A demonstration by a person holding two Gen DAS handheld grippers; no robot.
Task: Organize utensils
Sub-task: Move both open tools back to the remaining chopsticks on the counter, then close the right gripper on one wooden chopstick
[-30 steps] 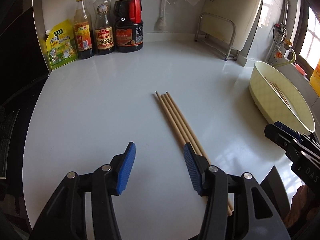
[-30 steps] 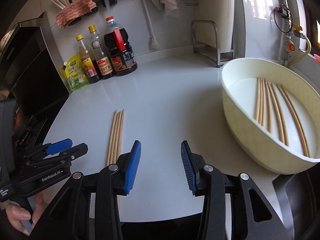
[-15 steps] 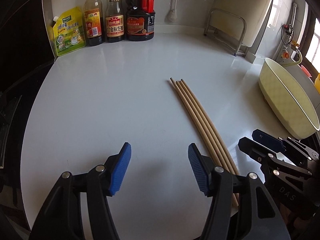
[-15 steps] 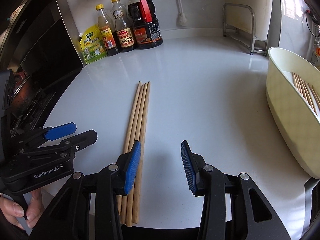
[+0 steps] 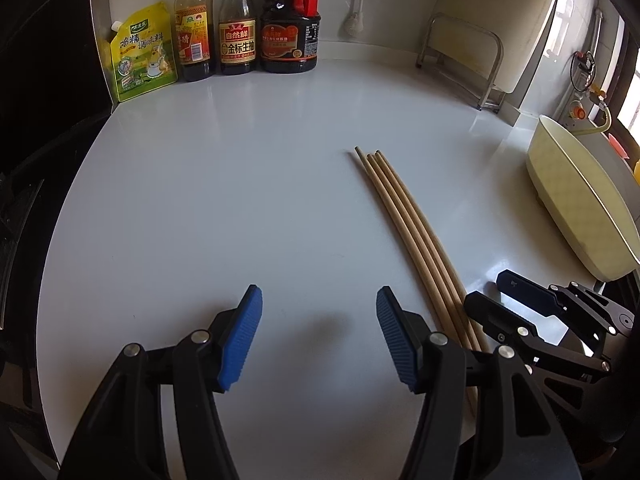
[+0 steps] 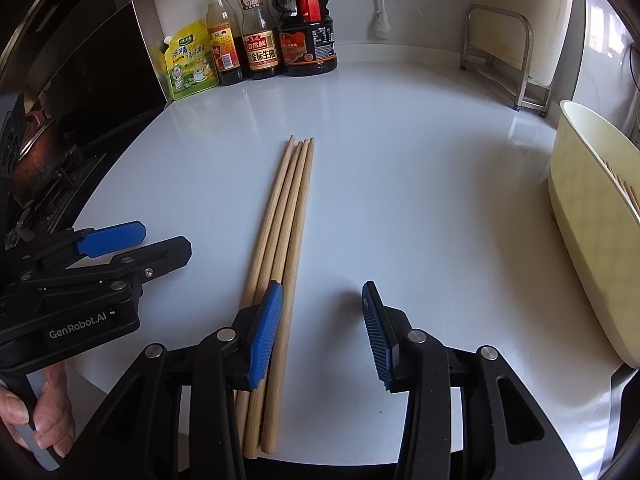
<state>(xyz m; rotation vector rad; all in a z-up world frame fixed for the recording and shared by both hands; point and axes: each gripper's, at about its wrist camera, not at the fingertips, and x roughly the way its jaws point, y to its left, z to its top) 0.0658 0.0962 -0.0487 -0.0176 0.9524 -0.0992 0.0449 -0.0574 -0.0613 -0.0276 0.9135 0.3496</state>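
Several wooden chopsticks (image 6: 286, 216) lie side by side on the white counter, also in the left wrist view (image 5: 404, 216). My right gripper (image 6: 320, 334) is open and empty above their near ends, its left pad over them. It also shows in the left wrist view (image 5: 508, 300). My left gripper (image 5: 318, 338) is open and empty, left of the chopsticks; it shows in the right wrist view (image 6: 132, 240). A cream basin (image 6: 588, 216) at the right holds more chopsticks (image 6: 624, 192).
Three sauce bottles (image 5: 240, 24) and a yellow-green pouch (image 5: 142, 56) stand at the back left against the wall. A metal rack (image 5: 472, 60) stands at the back right. A dark stove with a pot (image 6: 36, 160) lies to the left. The counter's front edge is close.
My right gripper has swung left from the basin to the near ends of the chopsticks. My left gripper has shifted left and forward, so the chopsticks now lie to its right. Both stay open.
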